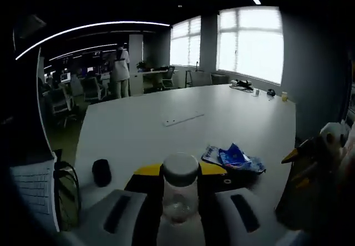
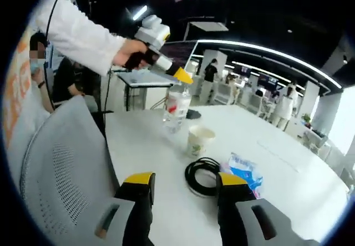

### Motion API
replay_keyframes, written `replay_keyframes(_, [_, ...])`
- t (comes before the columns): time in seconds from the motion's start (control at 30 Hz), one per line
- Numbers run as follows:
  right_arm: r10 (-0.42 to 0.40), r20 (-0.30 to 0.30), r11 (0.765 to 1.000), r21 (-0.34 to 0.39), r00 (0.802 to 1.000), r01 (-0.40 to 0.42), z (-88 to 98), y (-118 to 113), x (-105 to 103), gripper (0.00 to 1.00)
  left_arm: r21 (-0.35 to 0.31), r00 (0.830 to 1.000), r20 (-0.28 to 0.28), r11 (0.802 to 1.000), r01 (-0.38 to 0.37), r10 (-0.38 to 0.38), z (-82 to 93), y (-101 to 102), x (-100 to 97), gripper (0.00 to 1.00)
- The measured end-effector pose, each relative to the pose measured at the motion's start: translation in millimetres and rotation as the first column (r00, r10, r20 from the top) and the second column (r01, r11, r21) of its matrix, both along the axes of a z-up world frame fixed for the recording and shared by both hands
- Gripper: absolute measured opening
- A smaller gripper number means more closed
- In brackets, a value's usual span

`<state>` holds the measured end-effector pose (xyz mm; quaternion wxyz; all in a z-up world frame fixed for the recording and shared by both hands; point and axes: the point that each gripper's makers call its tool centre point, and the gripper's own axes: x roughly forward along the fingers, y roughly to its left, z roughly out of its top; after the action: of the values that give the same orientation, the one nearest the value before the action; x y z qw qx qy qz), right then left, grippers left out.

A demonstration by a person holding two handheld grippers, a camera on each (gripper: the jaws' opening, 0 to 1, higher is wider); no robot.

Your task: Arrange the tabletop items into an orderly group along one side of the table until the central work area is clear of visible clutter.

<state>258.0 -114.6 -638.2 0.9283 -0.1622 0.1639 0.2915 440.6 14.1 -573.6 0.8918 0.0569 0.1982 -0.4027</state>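
Jaws of the left gripper (image 1: 180, 210) rise from the bottom of the left gripper view, black with yellow tips, and pinch a clear plastic bottle with a pale round cap (image 1: 179, 193) between them. The bottle stands upright over the near edge of a broad white table (image 1: 144, 129). Just right of it lies a crumpled blue-and-white plastic packet (image 1: 234, 158); to the left sits a small dark rounded object (image 1: 101, 172). Farther out, near the table's middle, rests a thin pale flat strip (image 1: 183, 119), and a few small items sit at the far right corner. A yellow-beaked plush toy (image 1: 321, 146) shows at the right edge. Beyond, an open office has desks, chairs, curved ceiling light strips, bright windows and a standing person (image 1: 120, 71).

In the right gripper view, the right gripper (image 2: 186, 193) has its jaws spread wide apart with nothing between them, hovering low over the near table edge (image 2: 166, 212). Ahead lies a coiled black cable (image 2: 204, 175), touching the blue packet (image 2: 244, 169); a white paper cup (image 2: 199, 141) stands just behind the coil. A white-sleeved arm reaches in from the left, its hand (image 2: 128, 51) gripping the left gripper (image 2: 176, 78), which clamps the bottle (image 2: 175, 108) near its top. A grey perforated chair back (image 2: 52, 162) fills the lower left.
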Motion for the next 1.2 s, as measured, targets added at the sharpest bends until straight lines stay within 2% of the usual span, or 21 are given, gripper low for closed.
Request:
replay_keyframes(0.17, [-0.007, -0.008, 1.0, 0.008, 1.0, 0.007, -0.4, -2.7, 2.5, 0.41, 0.019, 1.0, -0.012, 1.0, 0.016, -0.016, -9.1, -9.6, 12.3, 0.2])
replay_keyframes(0.4, [0.014, -0.014, 1.0, -0.005, 1.0, -0.014, -1.9, 0.6, 2.7, 0.38, 0.04, 0.999, -0.003, 0.999, 0.032, -0.032, -10.8, -20.2, 24.9, 0.2])
replay_keyframes(0.57, [0.004, -0.004, 1.0, 0.001, 1.0, -0.004, 0.5, -2.1, 5.1, 0.35, 0.044, 0.999, -0.004, 0.998, 0.038, -0.037, -12.1, -20.6, 30.6, 0.2])
replay_keyframes(0.8, [0.003, -0.01, 1.0, 0.004, 1.0, -0.003, -0.3, -1.2, 6.0, 0.34, 0.057, 0.999, -0.018, 0.997, 0.043, -0.042, -17.4, -15.0, 37.4, 0.2])
replay_keyframes(1.2, [0.008, -0.015, 1.0, -0.003, 1.0, -0.008, -1.7, -0.6, 5.3, 0.32, 0.021, 0.998, -0.042, 0.999, 0.038, -0.038, -19.7, -14.1, 40.9, 0.2])
